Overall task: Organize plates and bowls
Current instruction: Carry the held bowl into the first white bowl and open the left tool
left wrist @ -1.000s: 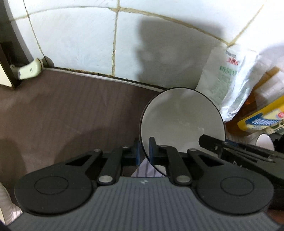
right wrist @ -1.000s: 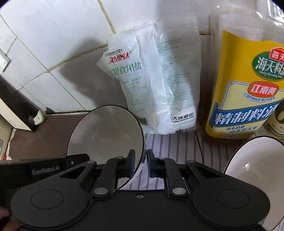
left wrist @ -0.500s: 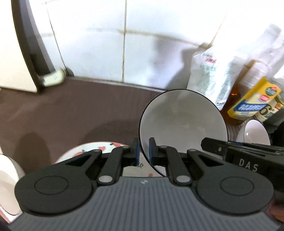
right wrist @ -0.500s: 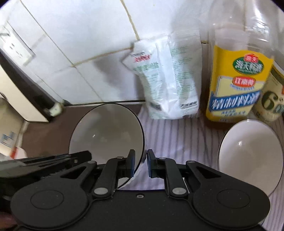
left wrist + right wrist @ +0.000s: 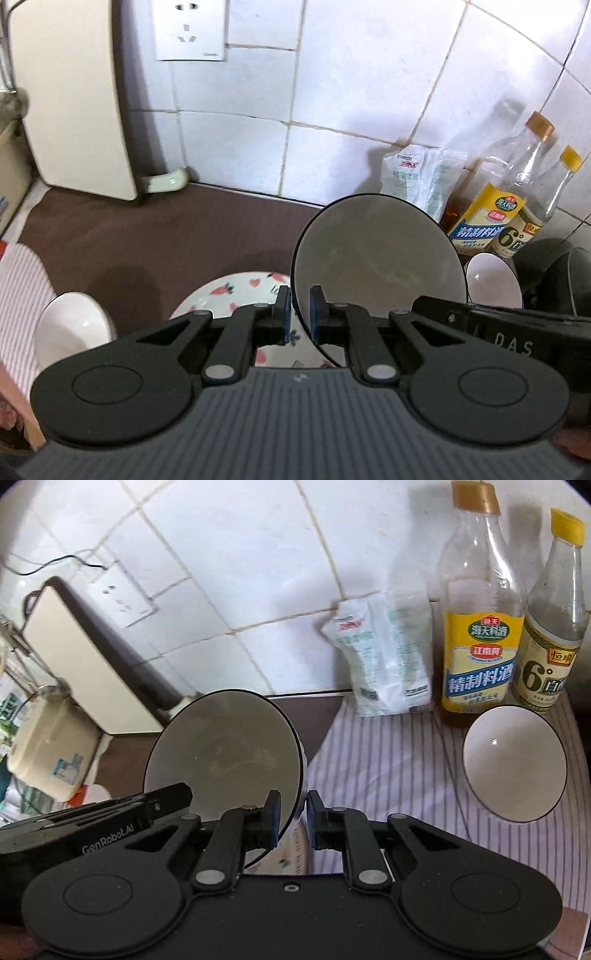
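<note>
Both grippers grip one dark-rimmed white bowl (image 5: 376, 266) (image 5: 225, 753) and carry it above the counter. My left gripper (image 5: 297, 314) is shut on its left rim; my right gripper (image 5: 293, 819) is shut on its right rim. Below the bowl in the left wrist view lies a strawberry-patterned plate (image 5: 236, 295), partly hidden by the fingers. A second dark-rimmed white bowl (image 5: 515, 762) (image 5: 493, 280) sits on the striped cloth (image 5: 388, 768) at the right. A plain white bowl (image 5: 72, 326) rests at the far left.
A white salt bag (image 5: 384, 657) and two bottles (image 5: 480, 627) (image 5: 550, 635) stand against the tiled wall (image 5: 332, 92). A cream appliance (image 5: 70, 103) leans at the left under a wall socket (image 5: 190, 29). Brown counter (image 5: 166, 229) lies between. A dark pot (image 5: 554, 273) sits far right.
Both grippers rose and pulled back from the wall with the bowl held between them. The patterned plate, the plain white bowl and the bottles have come into view.
</note>
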Available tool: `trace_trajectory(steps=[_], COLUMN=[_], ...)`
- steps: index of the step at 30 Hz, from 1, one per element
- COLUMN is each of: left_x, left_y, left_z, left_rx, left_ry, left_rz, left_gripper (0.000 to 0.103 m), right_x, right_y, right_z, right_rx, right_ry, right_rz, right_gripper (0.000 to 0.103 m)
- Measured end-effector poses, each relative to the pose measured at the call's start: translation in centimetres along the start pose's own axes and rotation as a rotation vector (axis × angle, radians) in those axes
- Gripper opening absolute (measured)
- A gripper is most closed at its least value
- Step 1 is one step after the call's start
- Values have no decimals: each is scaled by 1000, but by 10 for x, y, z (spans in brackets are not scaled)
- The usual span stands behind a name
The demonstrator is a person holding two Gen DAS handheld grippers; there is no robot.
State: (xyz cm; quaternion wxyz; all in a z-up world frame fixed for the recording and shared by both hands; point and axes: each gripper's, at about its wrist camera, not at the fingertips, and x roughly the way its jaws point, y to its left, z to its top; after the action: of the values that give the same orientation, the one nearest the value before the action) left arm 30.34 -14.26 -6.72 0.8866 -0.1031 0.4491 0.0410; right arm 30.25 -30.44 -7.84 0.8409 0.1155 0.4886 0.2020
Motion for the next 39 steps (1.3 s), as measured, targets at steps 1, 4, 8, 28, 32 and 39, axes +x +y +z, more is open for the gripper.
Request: trace_trajectory(steps=[1,4,8,28,32,39], left_x=[-5,-18,-33,-99,-102,-93], left_y=[1,6,20,140,168,212], left_z=[-2,-8,-16,-50,-58,-68], left_rx=[-3,0,-26,-108,-120,-138], left_ry=[0,-2,4,34,57,102], left_rz=[8,30,26,98,104,112], left_gripper=[9,9,10,10,10,11], right_x=[-3,-11,-21,-16,-7,20], right_y=[3,10,23,137,164,203], right_z=[-1,-4,-8,-42,-53,-65], right_rx=[-8,-15,-42,-153,-157,-195], right_ry=[-5,-11,-25,20,32,65], right_rz=[11,45,73,167,179,175], right_gripper=[18,18,18,18,18,18])
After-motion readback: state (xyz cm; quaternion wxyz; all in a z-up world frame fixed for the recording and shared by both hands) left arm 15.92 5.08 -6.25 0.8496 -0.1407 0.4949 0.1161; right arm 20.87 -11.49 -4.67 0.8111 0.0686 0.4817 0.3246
